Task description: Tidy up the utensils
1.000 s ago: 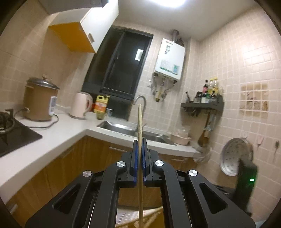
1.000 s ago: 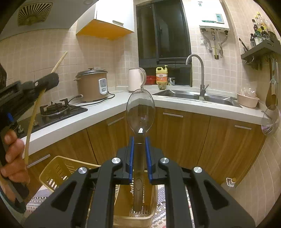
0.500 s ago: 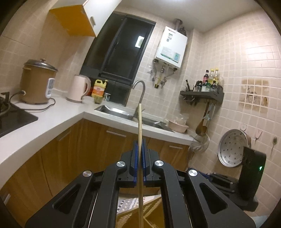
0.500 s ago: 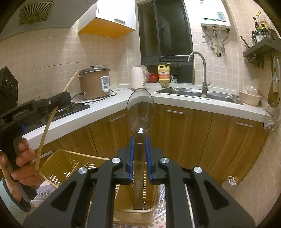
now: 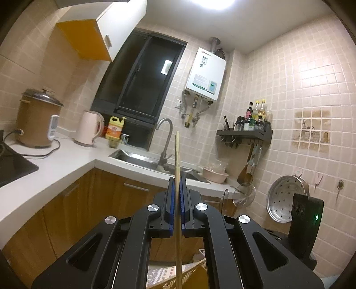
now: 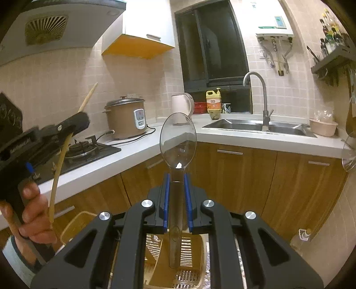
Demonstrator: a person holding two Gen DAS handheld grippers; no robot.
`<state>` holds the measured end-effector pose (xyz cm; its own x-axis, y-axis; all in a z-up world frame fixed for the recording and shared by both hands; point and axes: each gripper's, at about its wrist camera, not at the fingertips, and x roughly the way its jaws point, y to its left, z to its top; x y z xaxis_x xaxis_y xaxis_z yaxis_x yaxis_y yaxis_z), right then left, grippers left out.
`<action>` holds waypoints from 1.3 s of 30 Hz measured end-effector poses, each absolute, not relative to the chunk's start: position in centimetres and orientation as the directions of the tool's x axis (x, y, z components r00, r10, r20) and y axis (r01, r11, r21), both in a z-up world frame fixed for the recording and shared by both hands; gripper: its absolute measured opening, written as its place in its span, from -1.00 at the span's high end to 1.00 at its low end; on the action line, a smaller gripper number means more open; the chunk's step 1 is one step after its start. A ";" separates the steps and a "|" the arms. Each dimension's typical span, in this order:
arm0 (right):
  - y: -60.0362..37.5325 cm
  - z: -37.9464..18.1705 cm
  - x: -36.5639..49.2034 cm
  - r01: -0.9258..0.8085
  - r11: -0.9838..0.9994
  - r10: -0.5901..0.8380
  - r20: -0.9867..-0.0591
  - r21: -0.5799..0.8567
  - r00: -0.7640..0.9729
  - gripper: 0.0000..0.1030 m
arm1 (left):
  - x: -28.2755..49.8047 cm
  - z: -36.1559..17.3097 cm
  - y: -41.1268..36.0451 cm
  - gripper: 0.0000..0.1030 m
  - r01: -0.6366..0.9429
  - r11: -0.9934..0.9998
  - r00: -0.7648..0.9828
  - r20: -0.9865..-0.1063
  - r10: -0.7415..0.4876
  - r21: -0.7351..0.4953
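tiled kitchen; left gripper (image 5: 177,189) clenched on chopstick (image 5: 177,155), right gripper (image 6: 177,189) grasping clear spoon (image 6: 178,142).

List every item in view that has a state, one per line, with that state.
left gripper: shut on chopstick, held upright
right gripper: shut on clear spoon, bowl up
yellow basket: below the spoon, slotted floor showing
upper cabinet door: closed
rice cooker: lid on, plugged in

We see pink tiled walls (image 5: 289,73), a dark window (image 5: 142,77), a white desk (image 6: 244,139) over wooden cabinets (image 6: 244,177), a steel sink (image 6: 255,126), our ceiling light (image 5: 213,3) glaring above
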<state>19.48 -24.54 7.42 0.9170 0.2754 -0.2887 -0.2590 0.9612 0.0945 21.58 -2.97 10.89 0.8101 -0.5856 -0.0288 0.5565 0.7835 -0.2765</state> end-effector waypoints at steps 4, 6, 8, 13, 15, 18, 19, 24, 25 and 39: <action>-24.5 6.6 19.0 -0.282 0.955 0.297 -0.293 0.095 0.909 0.78 | 21.9 10.2 -2.7 0.97 0.572 0.767 0.801 -0.004 -0.599 -0.291; -24.8 6.4 18.6 -0.291 0.951 0.310 -0.307 0.107 0.900 0.53 | 22.1 10.1 -2.4 0.97 0.593 0.740 0.783 0.013 -0.622 -0.317; -25.1 6.6 17.9 -0.280 0.955 0.297 -0.303 0.100 0.906 -0.05 | 21.9 10.0 -2.2 0.97 0.603 0.731 0.775 0.017 -0.632 -0.320; -25.7 8.1 15.8 -0.299 0.948 0.319 -0.289 0.113 0.903 -0.38 | 21.2 9.7 -2.2 0.97 0.603 0.731 0.770 -0.004 -0.637 -0.320; -25.8 8.4 14.7 -0.288 0.952 0.306 -0.296 0.104 0.905 -0.38 | 20.5 9.8 -2.1 0.96 0.599 0.736 0.774 -0.006 -0.633 -0.316; -25.9 8.6 13.0 -0.303 0.948 0.317 -0.307 0.095 0.897 -0.38 | 19.0 10.0 -2.3 0.97 0.589 0.754 0.786 -0.011 -0.618 -0.292; -26.0 8.6 12.2 -0.309 0.947 0.322 -0.312 0.094 0.894 -0.38 | 18.6 10.1 -2.2 0.97 0.591 0.751 0.783 -0.014 -0.622 -0.293; -26.0 8.0 9.3 -0.394 0.906 0.419 -0.456 0.156 0.785 -0.38 | 14.9 9.3 -1.9 0.96 0.552 0.770 0.770 -0.159 -0.618 -0.320; -25.9 7.6 8.9 -0.399 0.902 0.426 -0.488 0.164 0.762 -0.38 | 14.2 8.8 -1.8 0.96 0.531 0.782 0.769 -0.202 -0.607 -0.326; -27.9 -2.7 5.3 -0.244 0.928 0.351 -0.876 0.280 0.330 -0.20 | 5.6 -4.0 2.7 0.96 0.073 0.897 0.537 -0.741 -0.404 -0.436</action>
<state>5.29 -27.93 -2.72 0.3296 0.3510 -0.8764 -0.2438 0.9285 0.2801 5.59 2.65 -4.04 0.5367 -0.4041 -0.7407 0.0731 0.8968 -0.4363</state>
